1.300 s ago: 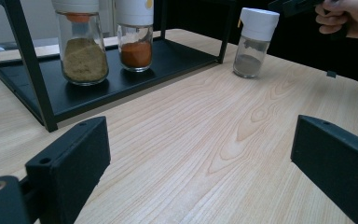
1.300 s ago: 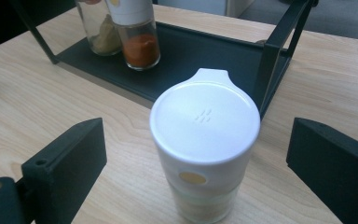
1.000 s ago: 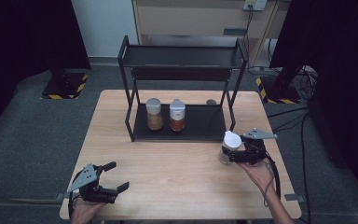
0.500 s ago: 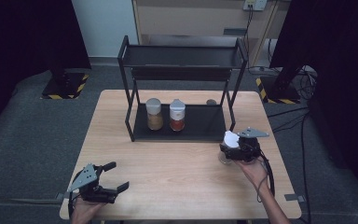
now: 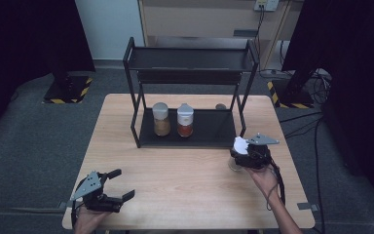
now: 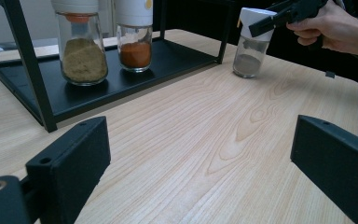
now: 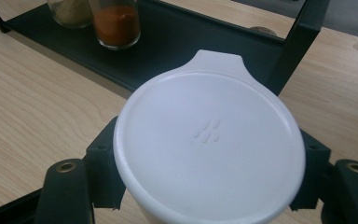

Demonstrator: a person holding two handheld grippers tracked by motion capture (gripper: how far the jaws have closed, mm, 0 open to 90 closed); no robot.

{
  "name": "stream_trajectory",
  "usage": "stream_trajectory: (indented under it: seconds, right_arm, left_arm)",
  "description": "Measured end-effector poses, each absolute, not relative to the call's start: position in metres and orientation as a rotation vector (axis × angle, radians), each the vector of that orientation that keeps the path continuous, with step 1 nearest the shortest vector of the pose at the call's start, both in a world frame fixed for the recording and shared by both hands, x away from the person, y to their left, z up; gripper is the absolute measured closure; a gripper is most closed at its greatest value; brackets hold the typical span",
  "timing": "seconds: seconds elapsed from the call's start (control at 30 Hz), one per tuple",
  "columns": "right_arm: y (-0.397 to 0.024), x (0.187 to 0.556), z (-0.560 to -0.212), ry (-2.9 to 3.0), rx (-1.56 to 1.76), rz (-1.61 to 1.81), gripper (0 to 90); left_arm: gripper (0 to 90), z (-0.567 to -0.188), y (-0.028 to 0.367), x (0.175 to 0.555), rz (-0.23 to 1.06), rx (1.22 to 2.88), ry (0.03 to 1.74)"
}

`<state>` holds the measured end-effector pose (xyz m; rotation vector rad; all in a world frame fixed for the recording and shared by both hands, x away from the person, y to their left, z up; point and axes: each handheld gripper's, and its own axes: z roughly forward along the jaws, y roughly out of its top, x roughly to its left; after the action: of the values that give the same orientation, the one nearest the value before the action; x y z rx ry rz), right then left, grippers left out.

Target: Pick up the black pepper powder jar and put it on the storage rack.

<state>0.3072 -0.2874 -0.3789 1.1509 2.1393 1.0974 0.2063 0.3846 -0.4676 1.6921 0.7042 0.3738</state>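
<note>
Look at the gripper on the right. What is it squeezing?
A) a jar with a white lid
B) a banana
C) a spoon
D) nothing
A: the right gripper has its jaws closed on both sides of the white lid of the jar standing on the table.

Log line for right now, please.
right gripper: just closed on white-capped spice jar | jar standing on table | left gripper: open, idle | rack: two jars
</note>
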Motion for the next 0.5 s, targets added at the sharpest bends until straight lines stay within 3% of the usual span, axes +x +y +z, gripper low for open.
stream_trajectory:
  seconds: [0.5]
  right_arm:
    - [-0.280,0.313,-0.352,2.219,1.072,1.116,31.2]
  left_arm:
    - [3.7,-0.467,0.384,0.206,0.374,1.693,0.704]
